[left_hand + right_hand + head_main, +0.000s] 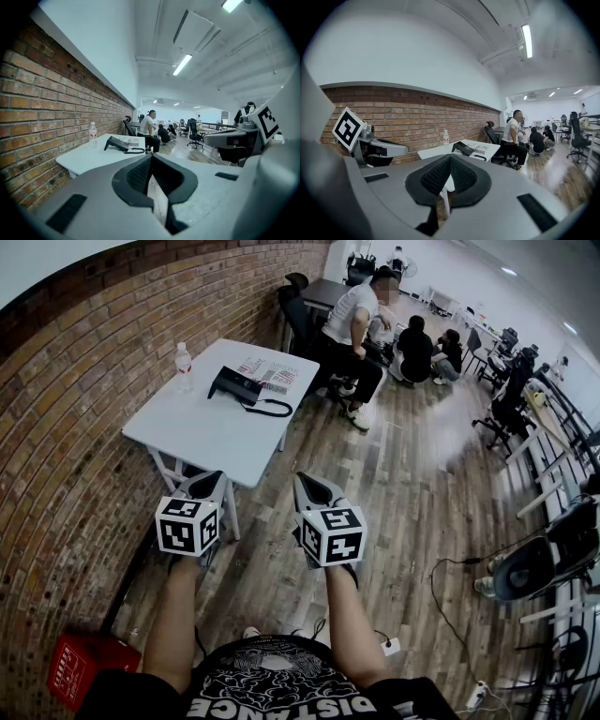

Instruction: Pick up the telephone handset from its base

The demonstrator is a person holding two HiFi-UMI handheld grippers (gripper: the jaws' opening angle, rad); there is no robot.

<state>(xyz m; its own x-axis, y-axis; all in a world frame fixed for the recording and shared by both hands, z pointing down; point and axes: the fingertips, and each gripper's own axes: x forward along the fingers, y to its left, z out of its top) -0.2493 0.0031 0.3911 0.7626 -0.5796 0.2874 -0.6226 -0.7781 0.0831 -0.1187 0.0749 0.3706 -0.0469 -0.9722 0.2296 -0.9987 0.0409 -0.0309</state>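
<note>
Legible text, head view. The word "DISTANCE" in white capitals runs along the lower edge of the wearer's black shirt [281, 688], below a white line graphic. Black-and-white square coded markers, which carry no lettering, cover the cube on the left gripper [214, 480] and the cube on the right gripper [309, 482]. White print on the red box [82, 668], the red label of the water bottle [184, 367] and the printed sheets [267, 374] on the white table [206, 432] are too small to read.
</note>
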